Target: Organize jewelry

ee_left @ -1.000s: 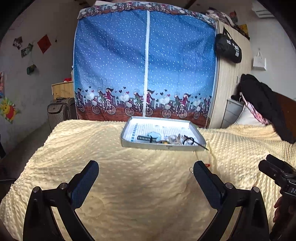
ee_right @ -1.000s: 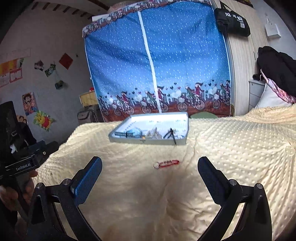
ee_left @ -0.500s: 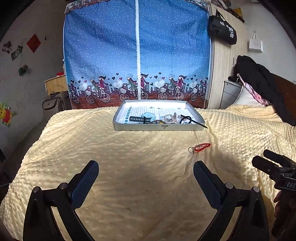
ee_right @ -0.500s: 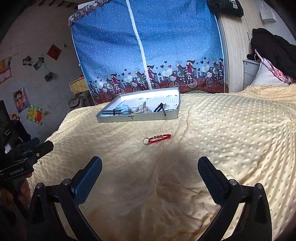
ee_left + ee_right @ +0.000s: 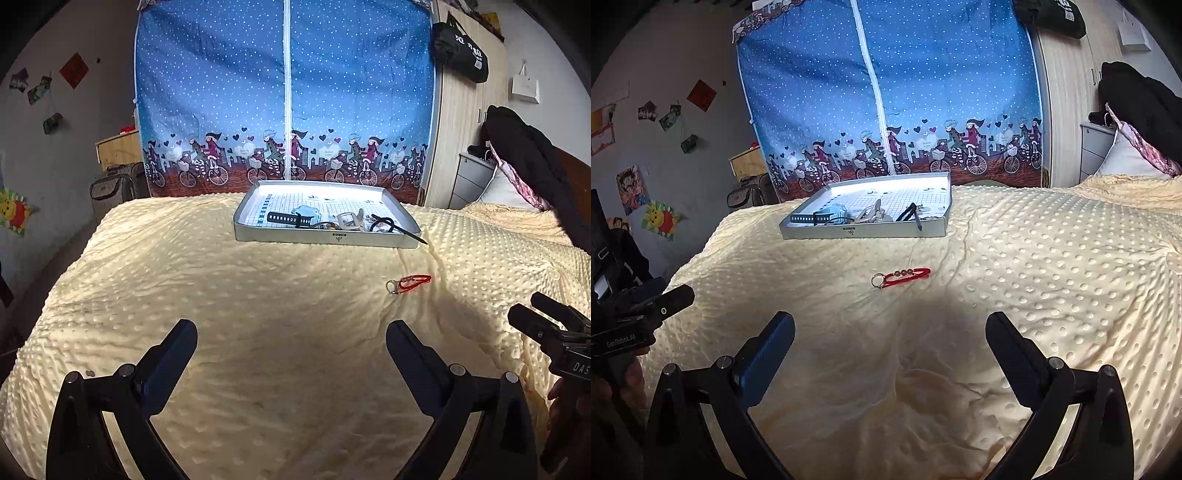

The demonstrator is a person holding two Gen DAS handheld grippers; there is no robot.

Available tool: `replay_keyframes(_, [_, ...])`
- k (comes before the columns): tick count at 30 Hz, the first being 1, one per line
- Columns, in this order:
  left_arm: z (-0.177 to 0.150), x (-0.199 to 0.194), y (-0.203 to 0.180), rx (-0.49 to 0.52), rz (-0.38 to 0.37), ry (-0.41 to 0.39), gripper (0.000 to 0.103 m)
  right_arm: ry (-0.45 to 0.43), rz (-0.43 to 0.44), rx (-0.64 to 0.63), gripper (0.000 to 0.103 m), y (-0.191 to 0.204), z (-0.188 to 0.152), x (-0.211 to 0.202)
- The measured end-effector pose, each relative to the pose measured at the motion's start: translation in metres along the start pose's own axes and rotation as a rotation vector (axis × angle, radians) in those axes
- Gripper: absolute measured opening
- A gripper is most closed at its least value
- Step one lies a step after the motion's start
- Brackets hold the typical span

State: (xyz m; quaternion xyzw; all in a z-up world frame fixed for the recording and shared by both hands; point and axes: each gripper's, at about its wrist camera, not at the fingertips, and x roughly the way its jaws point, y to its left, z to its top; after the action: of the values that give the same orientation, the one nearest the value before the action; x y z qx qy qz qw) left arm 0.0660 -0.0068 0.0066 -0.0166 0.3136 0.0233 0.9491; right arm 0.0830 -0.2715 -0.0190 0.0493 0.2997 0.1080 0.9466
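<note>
Nearest the left wrist camera, the left claw [image 5: 291, 334] stands wide apart over the bed, its two black fingers faced with flat dark-blue pads and holding nothing. The right claw [image 5: 890, 328] is spread just as wide and is also empty, hovering above the same bedding. At the right edge of the left view, the black plastic body of the other tool shows, with a hand [image 5: 565, 413] gripping it from below.

Under both claws lies a pale yellow blanket [image 5: 258, 302], soft and plush, covered in raised round dots and creased into shallow folds. On it, ahead of the right claw, rests a red braided cord keychain [image 5: 903, 277] with a small metal ring at its left end and three round brown beads along the cord. It lies flat on the blanket, well apart from both claws and short of the tray.

Farther on sits a shallow rectangular metal tray [image 5: 328, 239] with a grid-printed floor. Inside it lie a black perforated watch strap [image 5: 283, 218] touching a pale blue watch body [image 5: 307, 212], a silvery buckle-like piece [image 5: 351, 220], and a thin black looped item [image 5: 386, 224] whose pointed end sticks out over the near right rim.

Behind the bed hangs a blue polka-dotted fabric wardrobe [image 5: 284, 92] with a white zip down its middle and a border of cartoon cyclists.
</note>
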Motion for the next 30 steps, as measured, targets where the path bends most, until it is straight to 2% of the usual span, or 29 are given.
replay_keyframes(3, [0.004,0.006,-0.005,0.018,-0.021,0.028,0.103,0.003,-0.014,0.0,0.101,-0.004,0.005,0.005])
replay_keyframes(6, [0.008,0.014,-0.011,0.044,-0.046,0.049,0.103,0.012,-0.063,0.002,0.101,-0.009,0.009,0.014])
replay_keyframes(11, [0.021,0.032,-0.018,0.033,-0.085,0.084,0.103,0.035,-0.108,-0.005,0.101,-0.015,0.016,0.026])
replay_keyframes(15, [0.027,0.05,-0.026,0.059,-0.101,0.114,0.103,0.086,-0.108,-0.015,0.101,-0.023,0.021,0.041])
replay_keyframes(25, [0.028,0.103,-0.044,0.101,-0.151,0.207,0.102,0.189,-0.027,0.035,0.101,-0.052,0.034,0.092])
replay_keyframes(27, [0.03,0.113,-0.048,0.101,-0.176,0.216,0.09,0.203,-0.01,0.046,0.098,-0.057,0.038,0.106])
replay_keyframes(28, [0.032,0.121,-0.051,0.102,-0.195,0.229,0.087,0.219,0.003,0.049,0.09,-0.059,0.039,0.116])
replay_keyframes(29, [0.034,0.13,-0.054,0.099,-0.212,0.244,0.082,0.233,0.013,0.058,0.077,-0.062,0.04,0.124])
replay_keyframes(30, [0.034,0.138,-0.056,0.09,-0.237,0.257,0.08,0.244,0.02,0.07,0.072,-0.064,0.041,0.131])
